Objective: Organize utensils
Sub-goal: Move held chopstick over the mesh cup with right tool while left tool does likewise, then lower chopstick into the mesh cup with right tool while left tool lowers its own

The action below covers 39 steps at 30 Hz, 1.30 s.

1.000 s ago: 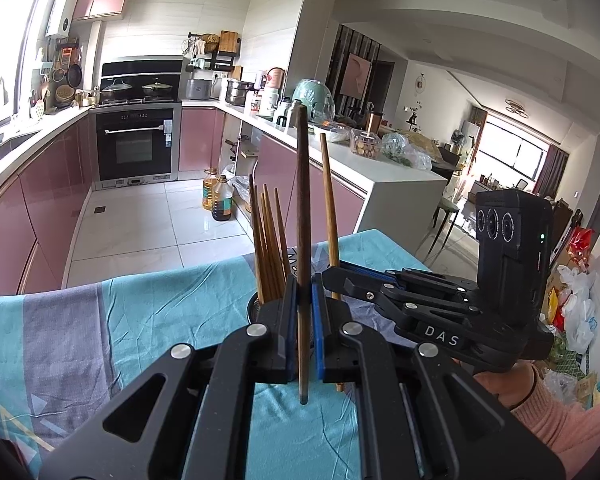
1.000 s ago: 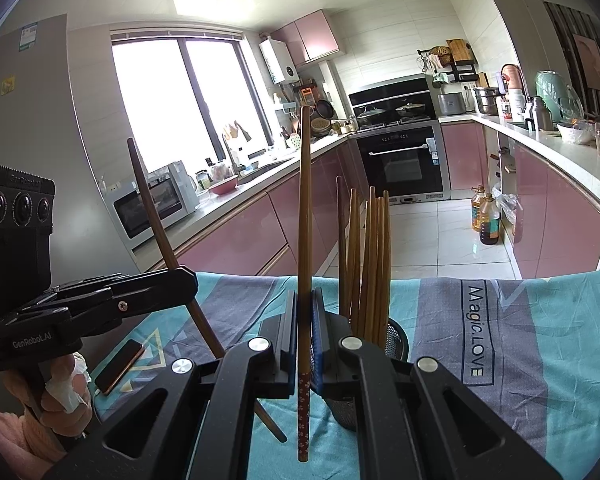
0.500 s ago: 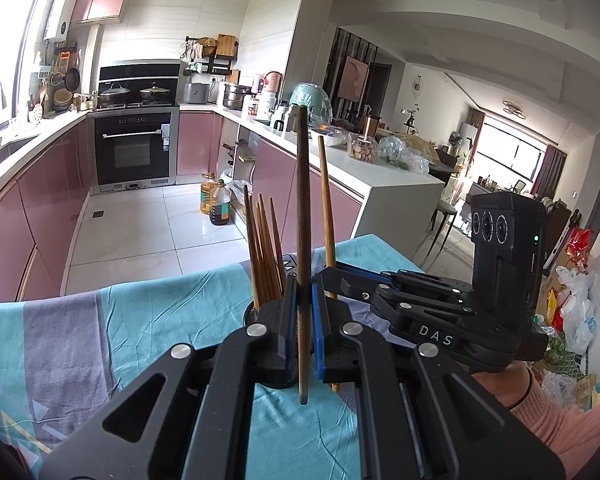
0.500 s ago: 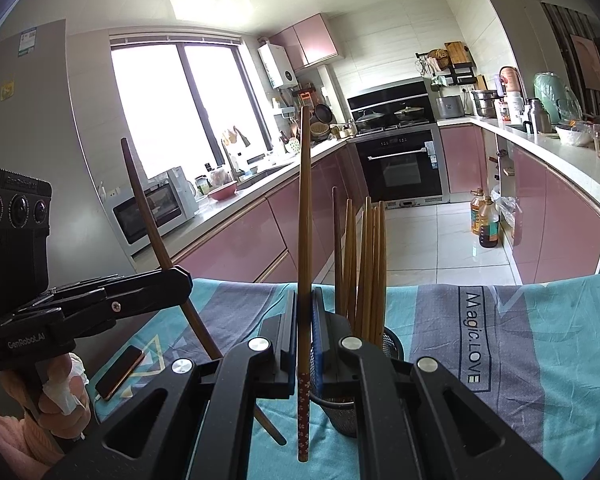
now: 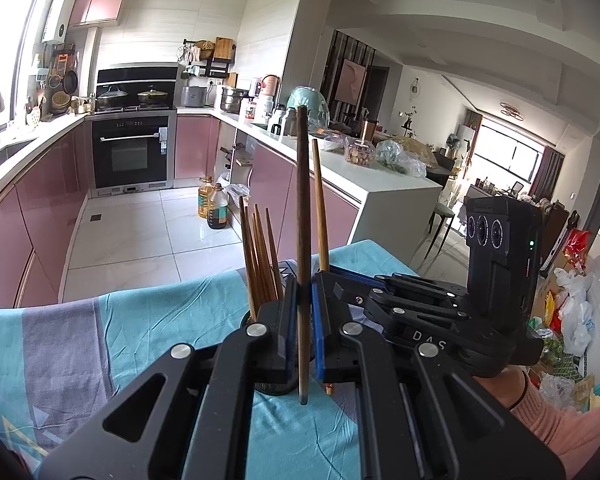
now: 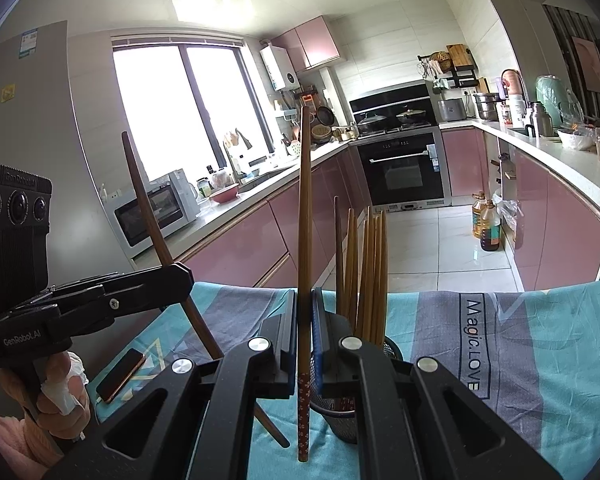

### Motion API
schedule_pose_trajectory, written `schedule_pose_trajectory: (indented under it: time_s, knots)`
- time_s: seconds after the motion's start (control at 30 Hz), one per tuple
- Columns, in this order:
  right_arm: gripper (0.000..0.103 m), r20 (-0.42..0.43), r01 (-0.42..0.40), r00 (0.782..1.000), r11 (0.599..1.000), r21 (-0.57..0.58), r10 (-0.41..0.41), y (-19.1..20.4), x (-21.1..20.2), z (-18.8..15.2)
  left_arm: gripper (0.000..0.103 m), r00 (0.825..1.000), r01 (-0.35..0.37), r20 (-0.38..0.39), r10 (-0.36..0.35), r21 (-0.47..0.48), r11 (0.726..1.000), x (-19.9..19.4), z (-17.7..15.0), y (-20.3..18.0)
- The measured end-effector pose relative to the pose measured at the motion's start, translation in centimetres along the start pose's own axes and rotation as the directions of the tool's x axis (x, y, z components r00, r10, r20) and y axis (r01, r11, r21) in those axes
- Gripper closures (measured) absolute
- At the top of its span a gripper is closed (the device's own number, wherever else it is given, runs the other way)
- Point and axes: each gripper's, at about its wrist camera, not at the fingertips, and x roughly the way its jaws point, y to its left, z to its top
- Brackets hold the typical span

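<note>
My left gripper (image 5: 303, 300) is shut on a dark brown chopstick (image 5: 302, 208), held upright just in front of a black mesh utensil holder (image 5: 272, 384) with several wooden chopsticks (image 5: 260, 256) standing in it. My right gripper (image 6: 304, 312) is shut on a lighter brown chopstick (image 6: 305, 208) with a red patterned end, held upright just left of the same holder (image 6: 342, 416). In the right wrist view the left gripper (image 6: 180, 280) holds its dark chopstick (image 6: 148, 216) tilted. In the left wrist view the right gripper (image 5: 328, 276) comes in from the right.
The holder stands on a table under a teal and grey cloth (image 6: 540, 344). A phone (image 6: 120, 374) lies on the cloth at the left. Behind are pink kitchen cabinets, an oven (image 5: 130, 152) and oil bottles (image 5: 216, 210) on the floor.
Both grippers have come a little closer to the holder and sit slightly lower, each still holding its chopstick upright.
</note>
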Motion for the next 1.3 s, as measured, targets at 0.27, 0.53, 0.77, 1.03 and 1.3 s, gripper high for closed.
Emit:
schedule_pose_trajectory:
  time_s: [0.27, 0.53, 0.77, 1.03, 1.3]
  knots:
    - [0.097, 0.013, -0.006, 1.000, 1.000, -0.008, 0.006, 0.1, -0.3, 0.3, 0.096, 1.000, 0.003, 0.015, -0.003, 0.003, 1.000, -1.1, 0.4, 0.1]
    - [0.097, 0.018, -0.006, 1.000, 1.000, -0.007, 0.006, 0.0, -0.3, 0.5, 0.096, 0.999, -0.003, 0.046, 0.003, 0.004, 1.000, -2.2, 1.6, 0.1]
    - [0.097, 0.031, 0.002, 1.000, 1.000, -0.010, -0.001, 0.1, -0.3, 1.2, 0.096, 0.998, -0.006, 0.070, 0.006, 0.005, 1.000, -2.6, 2.2, -0.3]
    - [0.097, 0.039, 0.015, 0.999, 1.000, -0.006, -0.015, -0.2, -0.1, 1.5, 0.096, 0.997, -0.013, 0.071, 0.012, 0.007, 1.000, -1.8, 2.8, -0.6]
    - [0.097, 0.041, 0.032, 0.999, 0.999, 0.003, -0.032, -0.3, 0.2, 1.4, 0.096, 0.998, -0.019, 0.058, 0.020, -0.002, 1.000, -1.4, 2.8, -0.6]
